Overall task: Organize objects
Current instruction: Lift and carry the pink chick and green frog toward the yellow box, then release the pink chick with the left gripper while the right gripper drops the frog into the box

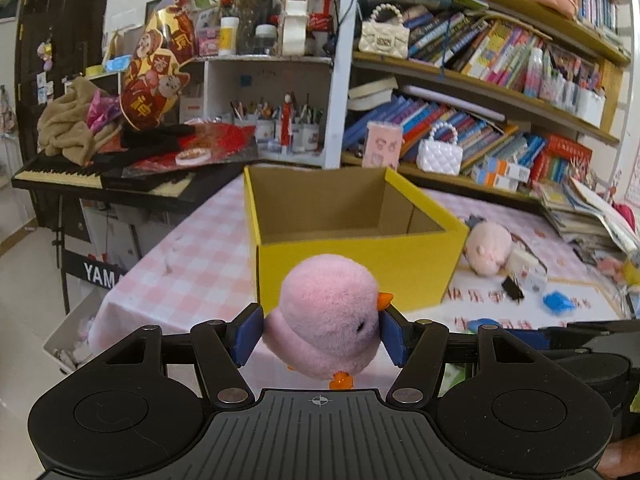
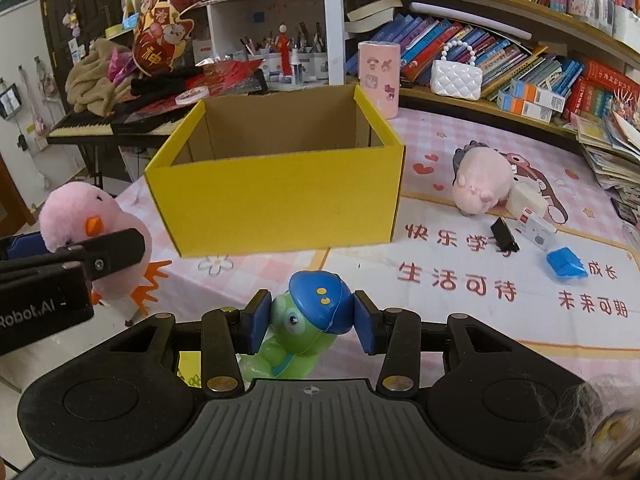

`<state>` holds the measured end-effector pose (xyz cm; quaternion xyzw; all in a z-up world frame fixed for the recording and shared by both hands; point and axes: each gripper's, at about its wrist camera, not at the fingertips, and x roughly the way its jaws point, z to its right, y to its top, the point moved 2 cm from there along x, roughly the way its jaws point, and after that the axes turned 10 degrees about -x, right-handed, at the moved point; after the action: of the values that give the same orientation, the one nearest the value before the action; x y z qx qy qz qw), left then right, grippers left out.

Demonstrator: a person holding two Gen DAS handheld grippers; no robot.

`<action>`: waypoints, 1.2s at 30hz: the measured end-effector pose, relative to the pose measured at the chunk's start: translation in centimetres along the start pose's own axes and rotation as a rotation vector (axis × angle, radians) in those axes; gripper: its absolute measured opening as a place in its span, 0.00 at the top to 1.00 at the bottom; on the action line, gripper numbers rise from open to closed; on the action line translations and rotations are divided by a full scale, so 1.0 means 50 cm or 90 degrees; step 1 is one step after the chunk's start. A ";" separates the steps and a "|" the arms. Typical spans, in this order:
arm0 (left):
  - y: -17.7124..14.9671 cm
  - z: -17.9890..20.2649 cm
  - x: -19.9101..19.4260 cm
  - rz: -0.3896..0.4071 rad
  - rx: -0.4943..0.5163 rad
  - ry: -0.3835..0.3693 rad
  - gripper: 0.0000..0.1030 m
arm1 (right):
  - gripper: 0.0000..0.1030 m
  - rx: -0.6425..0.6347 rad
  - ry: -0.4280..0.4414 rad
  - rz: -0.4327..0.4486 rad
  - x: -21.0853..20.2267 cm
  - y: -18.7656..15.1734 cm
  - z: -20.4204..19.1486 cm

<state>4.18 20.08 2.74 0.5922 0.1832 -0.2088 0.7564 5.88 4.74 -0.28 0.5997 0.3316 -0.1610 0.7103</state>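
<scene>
My left gripper (image 1: 320, 336) is shut on a pink plush chick (image 1: 328, 312) and holds it in front of the open yellow box (image 1: 356, 276). The chick also shows in the right wrist view (image 2: 80, 216), at the left, with the left gripper (image 2: 76, 252) around it. My right gripper (image 2: 312, 322) is shut on a green toy figure with a blue cap (image 2: 308, 320), just in front of the yellow box (image 2: 280, 200). The part of the box's inside that shows is bare.
On the pink checked tablecloth (image 2: 460, 312) right of the box lie a pink plush pig (image 2: 480, 184), a black clip (image 2: 505, 234), small white boxes (image 2: 536, 226) and a blue object (image 2: 566, 263). Bookshelves (image 2: 500, 60) stand behind; a keyboard (image 2: 92, 124) at the left.
</scene>
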 end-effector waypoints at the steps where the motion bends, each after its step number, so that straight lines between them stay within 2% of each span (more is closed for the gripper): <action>1: 0.007 0.000 0.005 0.004 -0.003 0.002 0.40 | 0.60 0.001 0.001 0.004 0.004 0.008 0.004; 9: 0.075 0.011 0.051 0.034 -0.021 0.013 0.40 | 0.60 0.006 0.013 0.051 0.031 0.105 0.047; 17: 0.144 0.033 0.141 0.059 -0.032 0.032 0.40 | 0.60 -0.018 0.018 0.111 0.081 0.227 0.101; 20: 0.153 0.040 0.189 0.041 -0.033 0.037 0.40 | 0.60 -0.033 0.012 0.112 0.122 0.258 0.122; 24: 0.145 0.039 0.255 -0.003 -0.048 0.057 0.40 | 0.60 -0.034 0.035 0.089 0.187 0.290 0.141; 28: 0.133 0.047 0.308 -0.044 -0.031 0.080 0.40 | 0.60 -0.085 0.064 0.064 0.256 0.313 0.127; 31: 0.123 0.050 0.339 -0.073 -0.018 0.092 0.40 | 0.60 -0.108 0.067 0.055 0.295 0.322 0.115; 36: 0.119 0.057 0.360 -0.080 0.002 0.114 0.42 | 0.60 -0.129 0.079 0.028 0.349 0.335 0.104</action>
<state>22.63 16.78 -1.17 0.5970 0.2868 -0.2022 0.7214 30.51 6.53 0.93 0.5407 0.3764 -0.0739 0.7487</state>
